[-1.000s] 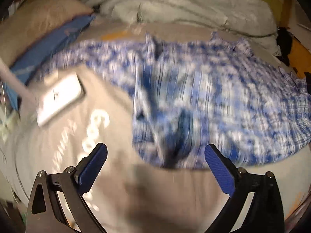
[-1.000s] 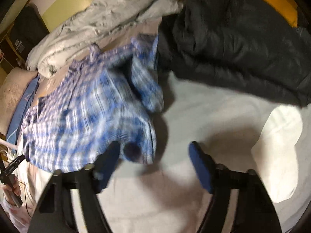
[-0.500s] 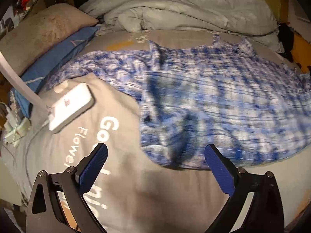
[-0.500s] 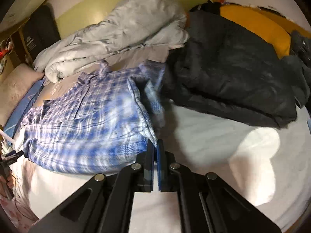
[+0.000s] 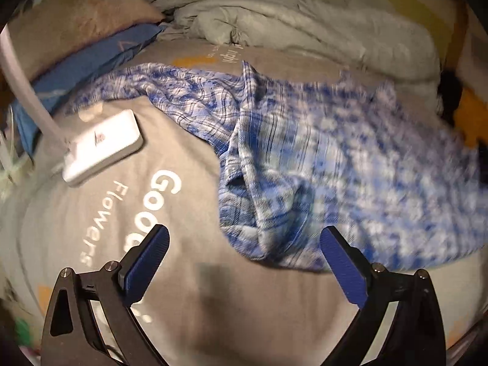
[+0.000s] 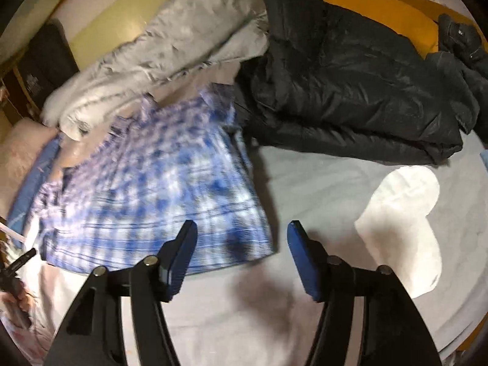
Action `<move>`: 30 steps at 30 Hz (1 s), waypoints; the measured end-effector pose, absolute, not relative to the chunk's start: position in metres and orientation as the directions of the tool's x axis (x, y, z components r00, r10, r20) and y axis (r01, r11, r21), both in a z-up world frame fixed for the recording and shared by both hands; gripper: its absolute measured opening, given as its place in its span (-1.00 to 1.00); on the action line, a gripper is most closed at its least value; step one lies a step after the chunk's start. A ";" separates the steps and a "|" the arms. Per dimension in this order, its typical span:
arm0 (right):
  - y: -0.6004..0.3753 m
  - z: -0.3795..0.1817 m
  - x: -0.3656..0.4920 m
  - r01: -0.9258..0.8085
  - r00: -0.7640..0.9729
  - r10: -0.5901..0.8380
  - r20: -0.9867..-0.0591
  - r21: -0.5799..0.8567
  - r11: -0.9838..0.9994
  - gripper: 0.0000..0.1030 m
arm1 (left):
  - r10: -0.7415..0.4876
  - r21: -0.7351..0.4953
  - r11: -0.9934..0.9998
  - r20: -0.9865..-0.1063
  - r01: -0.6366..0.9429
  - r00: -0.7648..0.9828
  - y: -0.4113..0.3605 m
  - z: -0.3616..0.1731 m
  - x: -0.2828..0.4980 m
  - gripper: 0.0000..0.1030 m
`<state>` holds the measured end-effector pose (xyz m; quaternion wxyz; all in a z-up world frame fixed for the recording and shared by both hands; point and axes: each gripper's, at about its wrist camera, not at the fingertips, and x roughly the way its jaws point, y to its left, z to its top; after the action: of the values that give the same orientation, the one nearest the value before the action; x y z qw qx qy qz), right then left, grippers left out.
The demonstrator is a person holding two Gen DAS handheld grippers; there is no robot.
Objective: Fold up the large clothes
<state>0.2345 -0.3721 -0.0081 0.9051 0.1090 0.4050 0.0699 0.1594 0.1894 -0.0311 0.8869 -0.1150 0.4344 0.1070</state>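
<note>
Jaws wide on both grippers, empty, plaid shirt lying just ahead on bed

Landmark: plaid shirt. Near side: bare sheet, passable. Right: black jacket touching, white cloth apart. Far side: grey duvet. Left: white power bank, pillow.

Dim warm light, fisheye-warped dark edges, heavy motion blur.
</note>
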 end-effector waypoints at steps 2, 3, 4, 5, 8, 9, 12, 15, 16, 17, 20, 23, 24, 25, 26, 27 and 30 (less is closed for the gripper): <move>-0.369 -0.007 0.231 -0.046 0.661 0.229 -0.714 0.265 0.963 0.51 | 0.104 -0.103 0.947 -0.797 -0.304 0.595 0.192 -0.032 0.162 0.92; -0.367 -0.008 0.230 -0.050 0.657 0.235 -0.717 0.270 0.962 0.56 | 0.126 -0.081 0.946 -0.801 -0.315 0.585 0.193 -0.034 0.165 0.92; -0.365 -0.009 0.231 -0.053 0.648 0.243 -0.721 0.277 0.960 0.57 | 0.136 -0.069 0.945 -0.806 -0.320 0.576 0.194 -0.037 0.167 0.92; -0.364 -0.010 0.231 -0.054 0.643 0.249 -0.724 0.282 0.958 0.62 | 0.130 -0.071 0.946 -0.811 -0.317 0.570 0.195 -0.041 0.170 0.92; -0.359 -0.014 0.235 -0.055 0.630 0.251 -0.735 0.280 0.958 0.66 | 0.088 -0.099 0.953 -0.816 -0.287 0.571 0.193 -0.050 0.178 0.90; -0.359 -0.015 0.236 -0.054 0.630 0.241 -0.738 0.269 0.962 0.67 | 0.075 -0.105 0.956 -0.816 -0.273 0.574 0.192 -0.053 0.181 0.82; -0.358 -0.016 0.237 -0.038 0.635 0.190 -0.749 0.215 0.976 0.67 | 0.125 -0.071 0.950 -0.806 -0.305 0.578 0.189 -0.050 0.179 -0.87; -0.364 -0.016 0.237 -0.020 0.633 0.183 -0.752 0.220 0.975 0.67 | 0.120 -0.173 0.925 -0.711 -0.338 0.693 0.197 -0.013 0.152 -0.95; -0.366 -0.014 0.236 -0.018 0.637 0.187 -0.748 0.229 0.973 0.67 | 0.131 -0.138 0.939 -0.704 -0.315 0.698 0.194 -0.003 0.150 -0.94; -0.367 -0.014 0.236 -0.018 0.638 0.188 -0.747 0.230 0.973 0.67 | 0.157 -0.084 0.950 -0.704 -0.300 0.693 0.190 0.003 0.149 -0.93; -0.366 -0.016 0.236 -0.016 0.637 0.169 -0.752 0.206 0.978 0.67 | 0.185 -0.040 0.946 -0.746 -0.320 0.640 0.191 -0.006 0.154 -0.85; -0.363 -0.018 0.238 -0.015 0.626 0.159 -0.764 0.192 0.981 0.67 | 0.147 -0.065 0.939 -0.813 -0.339 0.564 0.201 -0.030 0.162 -0.80; -0.362 -0.018 0.238 -0.017 0.625 0.162 -0.764 0.194 0.981 0.67 | 0.135 -0.079 0.935 -0.823 -0.346 0.551 0.205 -0.034 0.163 -0.80; -0.362 -0.017 0.237 -0.018 0.628 0.162 -0.762 0.194 0.981 0.67 | 0.124 -0.095 0.929 -0.831 -0.357 0.543 0.210 -0.037 0.164 -0.77; -0.361 -0.015 0.237 -0.018 0.632 0.160 -0.758 0.192 0.981 0.67 | 0.119 -0.108 0.924 -0.831 -0.367 0.543 0.213 -0.038 0.161 -0.73; -0.361 -0.014 0.237 -0.018 0.636 0.157 -0.755 0.189 0.982 0.67 | 0.117 -0.116 0.919 -0.831 -0.376 0.544 0.216 -0.038 0.161 -0.71; -0.357 -0.012 0.237 -0.017 0.647 0.136 -0.750 0.164 0.986 0.67 | 0.106 -0.193 0.890 -0.794 -0.413 0.598 0.229 -0.032 0.152 -0.08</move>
<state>0.2368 -0.3569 -0.0123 0.9048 0.0712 0.4178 0.0424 0.1519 0.2285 -0.0315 0.8753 -0.1817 0.4230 0.1483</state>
